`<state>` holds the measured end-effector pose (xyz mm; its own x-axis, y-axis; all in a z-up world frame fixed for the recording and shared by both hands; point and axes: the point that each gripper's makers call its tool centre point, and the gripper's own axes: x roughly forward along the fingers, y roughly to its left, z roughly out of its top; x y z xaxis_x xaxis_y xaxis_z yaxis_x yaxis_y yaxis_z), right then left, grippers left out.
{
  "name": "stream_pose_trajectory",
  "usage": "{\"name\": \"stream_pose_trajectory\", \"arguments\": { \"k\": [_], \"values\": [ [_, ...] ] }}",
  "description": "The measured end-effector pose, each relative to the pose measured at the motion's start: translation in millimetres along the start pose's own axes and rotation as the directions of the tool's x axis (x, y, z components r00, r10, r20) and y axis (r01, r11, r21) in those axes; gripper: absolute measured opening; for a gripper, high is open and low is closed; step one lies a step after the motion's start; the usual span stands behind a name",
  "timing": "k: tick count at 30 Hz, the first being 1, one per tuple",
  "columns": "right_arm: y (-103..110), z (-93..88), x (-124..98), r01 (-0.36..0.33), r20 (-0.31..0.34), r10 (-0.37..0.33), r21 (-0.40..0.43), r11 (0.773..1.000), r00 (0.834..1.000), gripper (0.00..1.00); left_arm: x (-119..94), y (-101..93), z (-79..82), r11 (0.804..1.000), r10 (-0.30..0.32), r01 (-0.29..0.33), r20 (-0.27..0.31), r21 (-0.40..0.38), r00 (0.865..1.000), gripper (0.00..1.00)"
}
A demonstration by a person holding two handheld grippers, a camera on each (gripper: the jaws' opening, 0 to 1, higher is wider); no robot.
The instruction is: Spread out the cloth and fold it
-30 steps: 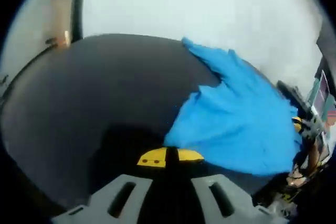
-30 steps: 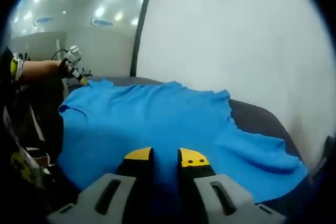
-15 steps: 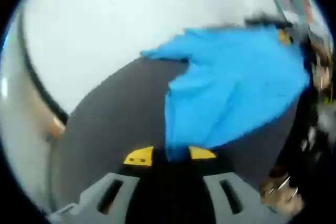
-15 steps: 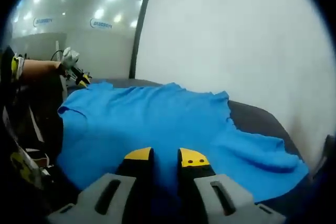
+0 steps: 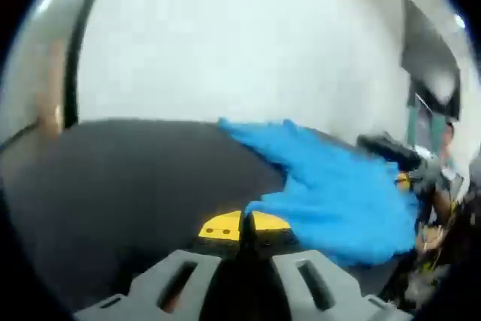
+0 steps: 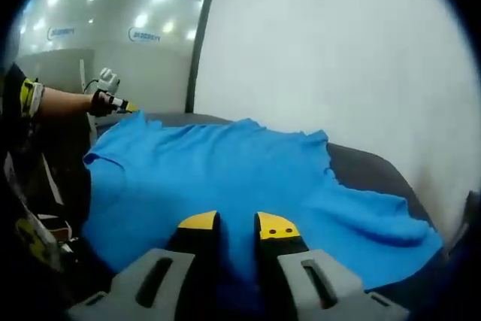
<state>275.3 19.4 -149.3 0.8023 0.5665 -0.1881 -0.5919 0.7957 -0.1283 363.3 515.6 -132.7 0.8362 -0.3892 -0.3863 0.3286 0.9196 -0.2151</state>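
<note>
The left gripper [image 5: 245, 225], jaws pressed together on a corner of the blue cloth [image 5: 331, 193], holds it low over the dark table [image 5: 113, 178], its view levelled out after rolling hard half a second ago, while the cloth's far point has stayed on the tabletop. The right gripper [image 6: 229, 225] pinches the near hem of the same cloth [image 6: 225, 171], jaws close together with blue fabric between them, and its view has barely shifted over the last second. In that view the left gripper [image 6: 113, 99] sits at the cloth's far left corner, slightly farther out and higher than before, so that edge looks drawn tauter. The sheet lies mostly open across the table [image 6: 368, 171], with one loose lobe rumpled toward the right (spreading appears nearly finished, the fold not yet begun). Count: one cloth, one table, two grippers, both clamped on fabric. A pale wall [image 6: 338, 58] stands behind.
</note>
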Motion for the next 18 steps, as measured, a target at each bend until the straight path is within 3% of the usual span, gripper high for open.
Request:
{"name": "stream_pose_trajectory", "arguments": {
  "k": [1, 2, 3, 4, 6, 9, 11, 12, 13, 14, 15, 16, 18],
  "values": [
    [-0.1, 0.0, 0.0, 0.001, 0.000, -0.001, -0.001, 1.000, 1.000, 0.16, 0.6, 8.0, -18.3, 0.999, 0.046, -0.045, -0.115, 0.014, 0.992, 0.01],
    [0.0, 0.0, 0.0, 0.002, 0.000, -0.002, 0.000, 1.000, 1.000, 0.16, -1.0, 8.1, -33.7, 0.997, 0.049, -0.034, -0.211, 0.071, 0.976, 0.00],
    [0.0, 0.0, 0.0, 0.002, 0.000, -0.002, 0.000, 1.000, 1.000, 0.16, -1.9, 7.4, -41.3, 0.993, 0.055, -0.027, -0.257, 0.111, 0.965, 0.00],
    [0.1, 0.1, 0.1, 0.002, 0.000, -0.002, 0.000, 1.000, 1.000, 0.16, -1.6, 5.7, -31.8, 0.993, 0.061, -0.039, -0.197, 0.112, 0.978, 0.00],
    [0.1, 0.1, 0.3, 0.003, 0.001, -0.003, 0.003, 1.000, 1.000, 0.16, -9.9, 3.0, -29.5, 0.989, 0.060, -0.025, -0.240, 0.148, 0.969, 0.00],
    [-0.1, 0.1, 1.1, 0.004, -0.001, -0.004, 0.006, 1.000, 1.000, 0.16, -25.4, -2.4, -21.2, 0.980, 0.044, 0.007, -0.250, 0.199, 0.967, 0.04],
    [-0.1, 0.3, 1.1, 0.004, 0.001, -0.004, 0.008, 1.000, 1.000, 0.16, -33.3, 1.9, 4.3, 0.972, 0.057, -0.020, -0.153, 0.233, 0.987, 0.11],
    [-0.1, 0.3, 1.0, 0.004, 0.001, -0.004, 0.010, 1.000, 1.000, 0.16, -37.3, 0.3, 27.2, 0.990, 0.048, -0.041, -0.050, 0.135, 0.998, 0.12],
    [0.0, 0.3, 1.0, 0.005, 0.002, -0.005, 0.010, 1.000, 1.000, 0.16, -38.4, -5.2, 43.9, 0.999, 0.025, -0.026, 0.034, 0.026, 0.999, 0.11],
    [0.0, 0.3, 1.1, 0.006, 0.003, -0.006, 0.009, 1.000, 1.000, 0.16, -37.9, -12.7, 57.1, 0.997, 0.007, 0.001, 0.102, -0.082, 0.995, 0.11],
    [-0.1, 0.4, 1.3, 0.008, 0.002, -0.008, 0.009, 1.000, 1.000, 0.16, -35.7, -20.2, 62.0, 0.993, -0.011, 0.025, 0.124, -0.115, 0.992, 0.11],
    [-0.3, 0.3, 1.5, 0.009, 0.002, -0.009, 0.009, 1.000, 1.000, 0.16, -29.4, -29.1, 63.0, 0.994, -0.025, 0.037, 0.115, -0.102, 0.993, 0.11],
    [-0.5, 0.3, 1.5, 0.010, 0.003, -0.010, 0.011, 1.000, 1.000, 0.16, -9.9, -41.7, 49.1, 1.000, 0.006, -0.006, 0.020, -0.010, 1.000, 0.11]
  ]
}}
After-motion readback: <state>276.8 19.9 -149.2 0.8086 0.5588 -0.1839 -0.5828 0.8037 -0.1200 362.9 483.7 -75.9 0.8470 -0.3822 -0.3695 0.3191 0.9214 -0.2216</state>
